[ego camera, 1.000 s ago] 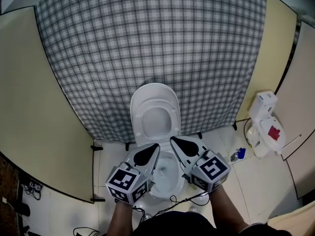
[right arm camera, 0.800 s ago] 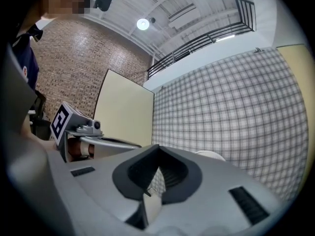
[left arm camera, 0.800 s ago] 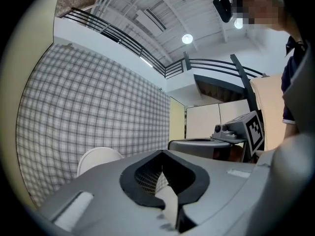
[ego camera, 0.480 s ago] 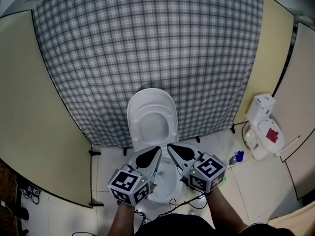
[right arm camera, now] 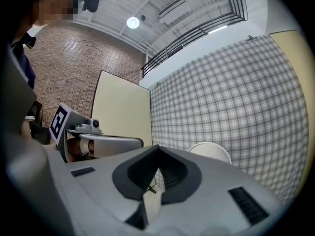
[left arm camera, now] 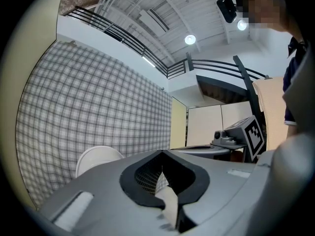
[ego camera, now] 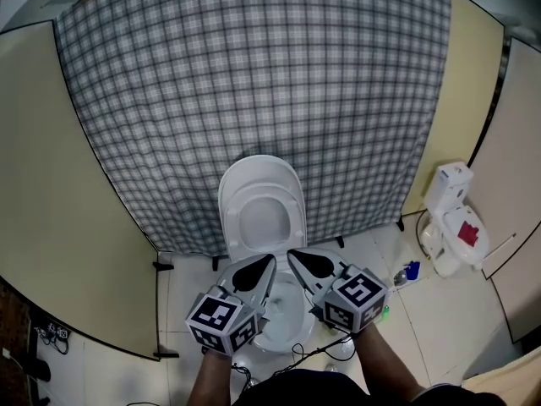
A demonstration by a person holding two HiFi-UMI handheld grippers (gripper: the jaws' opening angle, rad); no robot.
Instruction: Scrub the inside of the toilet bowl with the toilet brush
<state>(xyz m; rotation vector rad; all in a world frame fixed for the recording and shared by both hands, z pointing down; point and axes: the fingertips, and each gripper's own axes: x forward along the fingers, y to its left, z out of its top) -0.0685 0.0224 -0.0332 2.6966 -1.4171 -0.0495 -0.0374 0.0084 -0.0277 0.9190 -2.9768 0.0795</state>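
The left gripper [ego camera: 267,260] and right gripper [ego camera: 292,254] hover side by side over the near part of the toilet bowl [ego camera: 284,313], each with its jaws together on nothing, while the raised lid [ego camera: 260,211] stands at the far side before a checked cloth [ego camera: 254,83].

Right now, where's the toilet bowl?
Head view, bottom centre: the toilet bowl shows between the left gripper and right gripper, raised lid beyond, checked curtain behind.
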